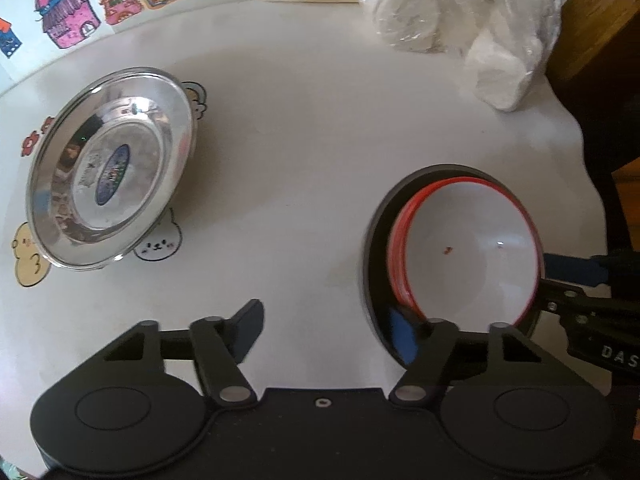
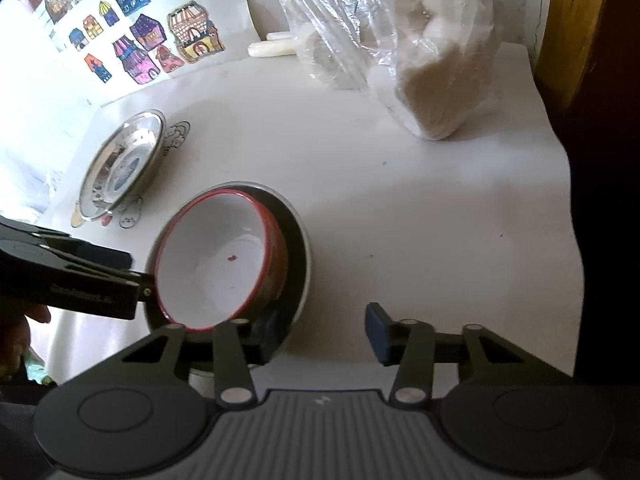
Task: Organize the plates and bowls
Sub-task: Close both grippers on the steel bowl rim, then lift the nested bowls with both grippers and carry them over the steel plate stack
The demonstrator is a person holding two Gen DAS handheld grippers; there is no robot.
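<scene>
Mirror-bright metal plate [image 1: 110, 168]; glossy white bowl [image 1: 468, 252] in a black pan [image 2: 298, 256] — crinkly clear plastic bag [image 1: 460, 12].

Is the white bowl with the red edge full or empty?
Nearly empty. The white bowl shows its bare white inside in both views, with only a tiny red speck near the bottom. It sits inside a dark plate.

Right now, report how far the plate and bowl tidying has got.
Done: the red-rimmed bowl sits tilted inside the black dish. In hand: nothing; the left gripper and the right gripper are both open, flanking that stack. Left: the steel plate lies apart on the table, not yet stacked.
</scene>
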